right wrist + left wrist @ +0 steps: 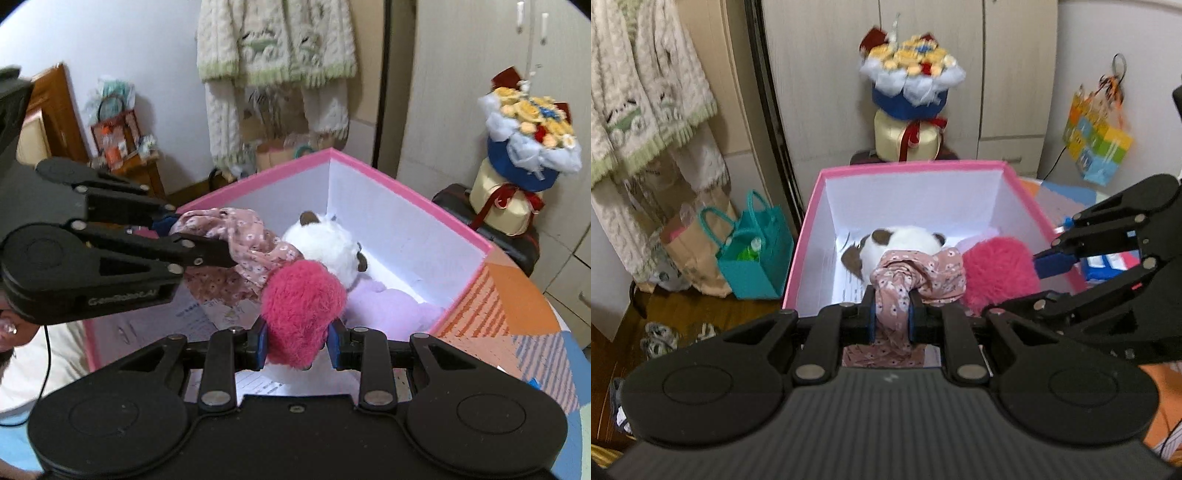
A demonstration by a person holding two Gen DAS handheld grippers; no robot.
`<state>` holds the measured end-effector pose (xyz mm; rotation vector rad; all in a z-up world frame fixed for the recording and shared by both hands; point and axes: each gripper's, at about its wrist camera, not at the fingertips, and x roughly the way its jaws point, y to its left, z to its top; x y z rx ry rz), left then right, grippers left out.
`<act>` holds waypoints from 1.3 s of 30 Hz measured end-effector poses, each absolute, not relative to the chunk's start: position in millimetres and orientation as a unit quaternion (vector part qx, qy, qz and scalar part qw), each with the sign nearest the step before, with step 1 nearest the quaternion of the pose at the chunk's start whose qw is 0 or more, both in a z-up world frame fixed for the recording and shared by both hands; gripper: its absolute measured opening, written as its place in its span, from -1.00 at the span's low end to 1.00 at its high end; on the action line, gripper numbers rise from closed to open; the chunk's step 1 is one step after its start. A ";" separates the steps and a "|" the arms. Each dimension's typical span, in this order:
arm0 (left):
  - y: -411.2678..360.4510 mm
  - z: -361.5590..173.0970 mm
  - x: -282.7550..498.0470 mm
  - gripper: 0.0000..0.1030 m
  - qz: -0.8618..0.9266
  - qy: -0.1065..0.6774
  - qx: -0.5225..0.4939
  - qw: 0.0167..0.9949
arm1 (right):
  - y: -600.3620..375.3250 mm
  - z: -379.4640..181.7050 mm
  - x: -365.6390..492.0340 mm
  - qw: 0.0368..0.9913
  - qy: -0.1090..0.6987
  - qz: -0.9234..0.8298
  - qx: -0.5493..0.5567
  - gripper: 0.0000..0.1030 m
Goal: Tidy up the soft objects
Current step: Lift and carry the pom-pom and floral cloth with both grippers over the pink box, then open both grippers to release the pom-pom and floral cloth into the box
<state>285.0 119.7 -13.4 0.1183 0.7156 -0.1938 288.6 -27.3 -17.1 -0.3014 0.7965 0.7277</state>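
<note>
A pink-rimmed box (pixel 809 229) (pixel 413 195) with white inner walls stands in front of both grippers. Inside it lie a white plush with brown ears (pixel 905 240) (pixel 328 243) and a lilac plush (pixel 391 306). My left gripper (pixel 891 314) (pixel 192 240) is shut on a pink floral cloth (pixel 916 277) (pixel 251 240), bunched over the box's near side. My right gripper (pixel 297 341) (pixel 1052 264) is shut on a fuzzy magenta plush (pixel 303 306) (pixel 997 269), held above the box's inside beside the cloth.
A flower bouquet on a cream round box (pixel 908 96) (pixel 528 147) stands behind the box. A teal bag (pixel 753 254) and paper bag (pixel 690 251) sit on the floor at left. A knitted garment (pixel 273 48) hangs on the wall. A patchwork surface (pixel 517 306) bears the box.
</note>
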 end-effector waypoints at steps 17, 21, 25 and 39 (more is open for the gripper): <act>128.6 -15.2 289.9 0.01 -0.068 0.353 0.065 0.931 | -13.9 -23.9 271.9 0.861 0.343 0.301 -0.225 0.53; 128.3 -1.1 270.7 0.23 -0.070 0.336 0.074 0.936 | -24.8 -14.4 254.5 0.864 0.339 0.307 -0.212 0.56; 124.6 10.5 250.4 0.36 -0.080 0.327 0.086 0.938 | -33.5 -3.7 237.8 0.865 0.336 0.315 -0.200 0.57; 110.4 43.9 173.2 0.58 -0.128 0.308 0.106 0.937 | -50.1 36.1 164.2 0.865 0.319 0.332 -0.201 0.62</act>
